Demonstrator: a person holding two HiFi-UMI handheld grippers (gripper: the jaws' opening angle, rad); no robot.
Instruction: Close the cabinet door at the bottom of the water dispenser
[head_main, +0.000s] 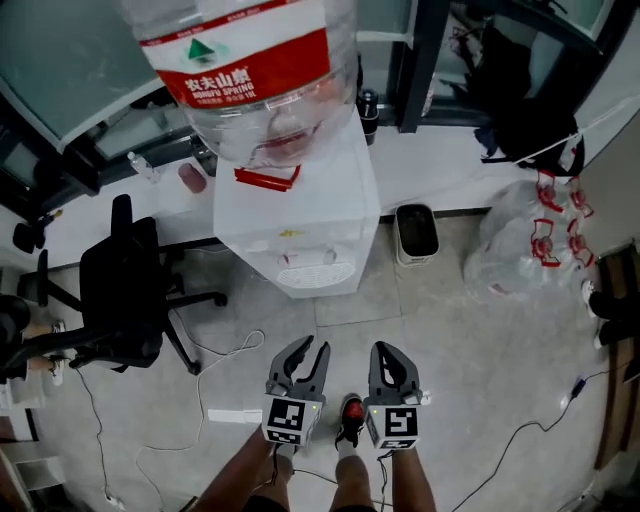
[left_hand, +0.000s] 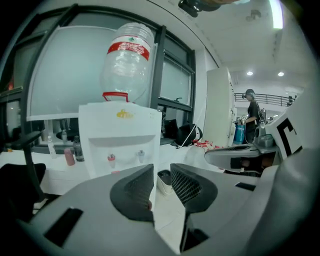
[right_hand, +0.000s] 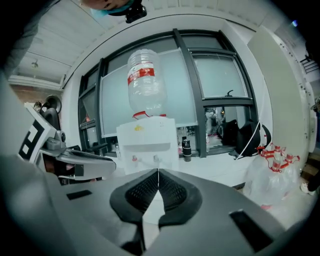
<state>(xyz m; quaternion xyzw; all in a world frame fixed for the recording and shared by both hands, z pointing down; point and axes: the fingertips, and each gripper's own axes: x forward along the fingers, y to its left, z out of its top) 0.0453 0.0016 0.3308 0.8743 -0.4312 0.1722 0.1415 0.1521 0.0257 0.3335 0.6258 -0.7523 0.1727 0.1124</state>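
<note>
The white water dispenser (head_main: 300, 220) stands against the window ledge, with a large clear bottle (head_main: 250, 70) with a red label upside down on top. It also shows ahead in the left gripper view, dispenser (left_hand: 120, 135), and the right gripper view, dispenser (right_hand: 147, 137). Its bottom cabinet door is hidden: from above by the dispenser's top, and in the gripper views by the jaws. My left gripper (head_main: 308, 350) (left_hand: 161, 172) is open with nothing between its fingers. My right gripper (head_main: 385, 350) (right_hand: 158, 172) is shut and empty. Both hang side by side above the tiled floor, a good step short of the dispenser.
A black office chair (head_main: 120, 290) stands left of the dispenser. A small black bin (head_main: 416, 232) and a clear plastic bag (head_main: 525, 240) sit to its right. Cables and a white power strip (head_main: 235, 415) lie on the floor. A person (left_hand: 252, 112) stands far off.
</note>
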